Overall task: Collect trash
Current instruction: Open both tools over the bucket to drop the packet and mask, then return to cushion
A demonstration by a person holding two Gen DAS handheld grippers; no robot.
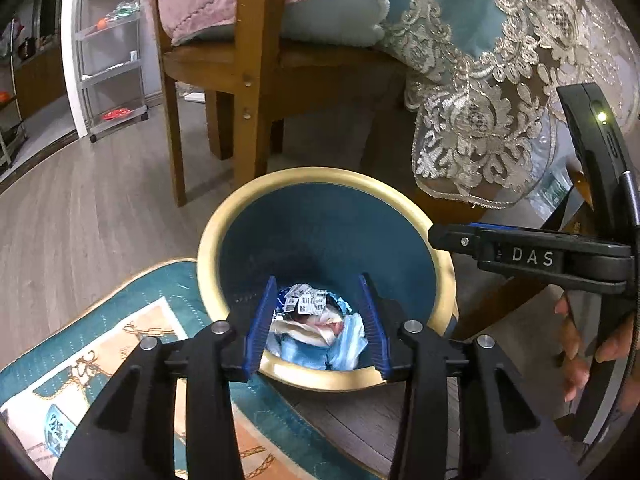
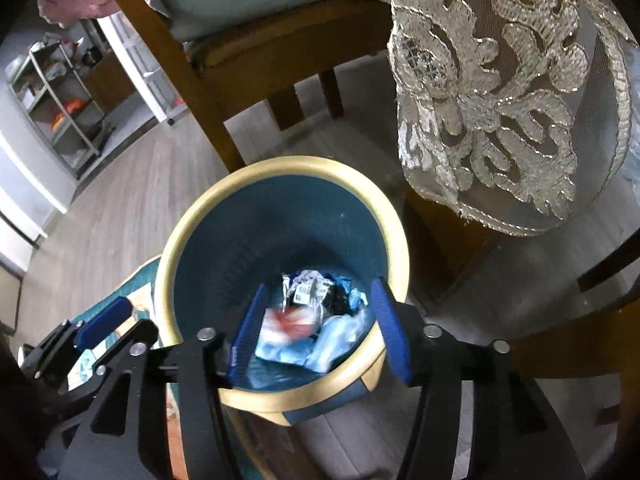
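Note:
A teal waste bin with a gold rim [image 1: 208, 248] stands on the floor; it also shows in the right wrist view [image 2: 176, 224]. Crumpled trash lies at its bottom [image 1: 316, 320]: blue wrappers, white paper, a barcode label. In the right wrist view the trash [image 2: 316, 328] includes a blurred red-and-white piece. My left gripper [image 1: 320, 328] is open and empty above the bin's mouth. My right gripper [image 2: 320, 332] is open and empty above the bin too. The right gripper [image 1: 452, 240] shows at the right in the left wrist view; the left gripper's fingers [image 2: 104, 322] show at the lower left in the right wrist view.
A wooden chair [image 1: 248, 80] with cushions stands just behind the bin. A lace tablecloth [image 1: 472, 120] hangs at the right. A teal patterned rug [image 1: 100, 352] lies left of the bin. A metal shelf rack [image 1: 112, 48] stands far left on the wooden floor.

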